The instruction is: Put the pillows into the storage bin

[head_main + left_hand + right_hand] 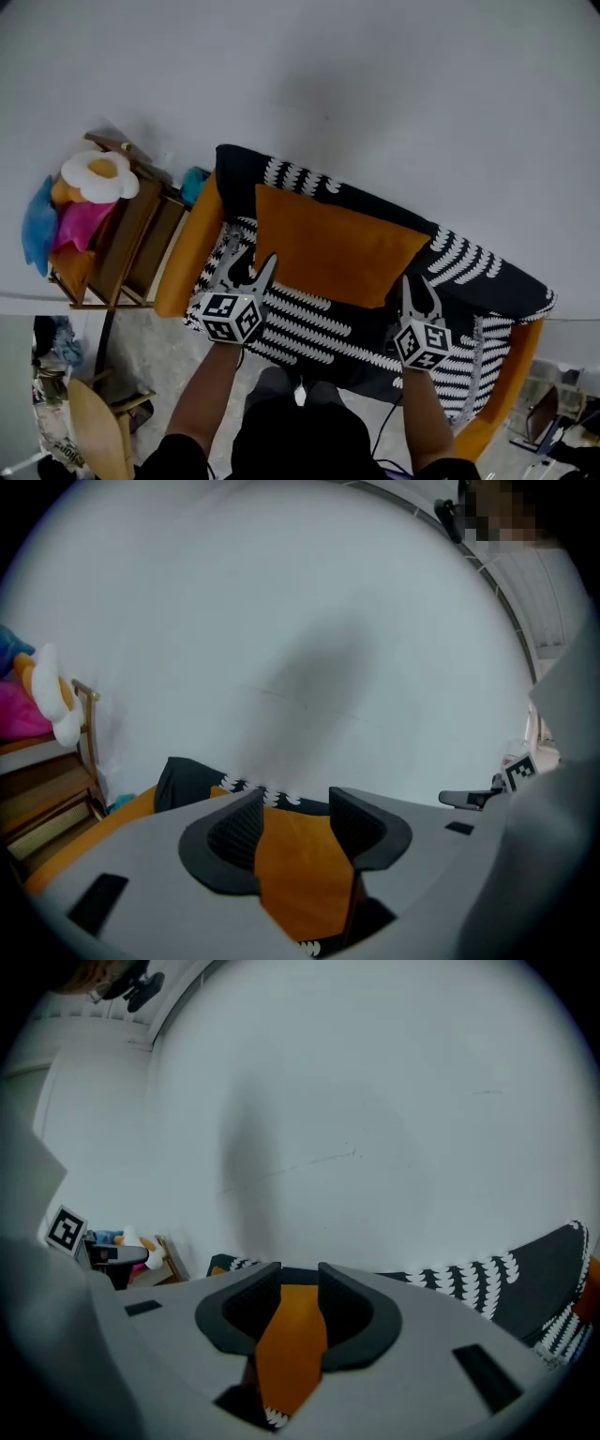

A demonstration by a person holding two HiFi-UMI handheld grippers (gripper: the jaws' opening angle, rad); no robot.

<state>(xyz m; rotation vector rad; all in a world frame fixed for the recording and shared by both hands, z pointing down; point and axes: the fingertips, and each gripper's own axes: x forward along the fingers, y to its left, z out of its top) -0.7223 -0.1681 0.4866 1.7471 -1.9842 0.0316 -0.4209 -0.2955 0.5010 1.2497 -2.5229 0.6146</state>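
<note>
Pillow: orange cloth, matt, smooth. Sofa cover – matt cloth, black-white print (armrests in plain orange cloth). Shelf – brown wood. Wall: matt, smooth.

The pillow leans against the backrest of the sofa, which backs onto the wall, with a wooden rack of what seem plush cushions at its left end, and the left gripper and right gripper just before the pillow.
</note>
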